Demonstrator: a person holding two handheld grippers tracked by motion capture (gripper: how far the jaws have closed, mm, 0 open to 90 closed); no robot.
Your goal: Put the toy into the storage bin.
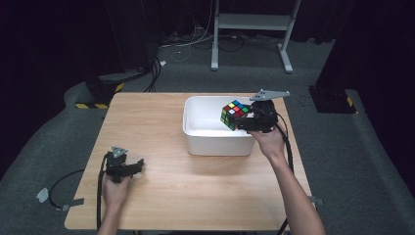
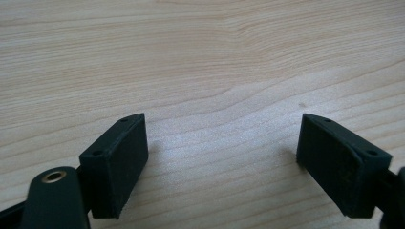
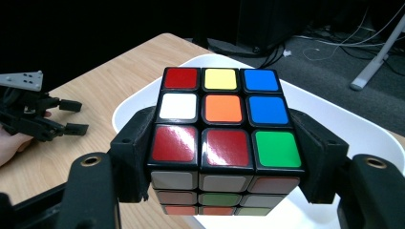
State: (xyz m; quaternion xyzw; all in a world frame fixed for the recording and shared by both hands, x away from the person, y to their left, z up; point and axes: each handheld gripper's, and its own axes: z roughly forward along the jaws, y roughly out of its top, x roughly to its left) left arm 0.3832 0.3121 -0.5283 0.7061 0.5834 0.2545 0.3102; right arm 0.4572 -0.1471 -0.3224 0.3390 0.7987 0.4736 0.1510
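A scrambled colour cube (image 1: 234,114) (image 3: 222,138) hangs over the white bin (image 1: 195,142) (image 3: 344,124), held in the air above its right half. My right gripper (image 1: 243,121) (image 3: 224,157) is shut on the cube, one black pad pressed on each side. My left gripper (image 1: 141,165) (image 2: 222,162) rests low on the wooden table (image 1: 161,112) (image 2: 200,57) at the front left, its jaws wide apart with bare wood between them. In the right gripper view the left gripper (image 3: 71,117) lies far off on the table.
The bin stands at the back right of the table, near its far edge. Beyond the table lie grey carpet, loose cables (image 1: 191,46) and a white metal frame (image 1: 252,24). Black equipment (image 1: 100,90) sits on the floor by the table's far left corner.
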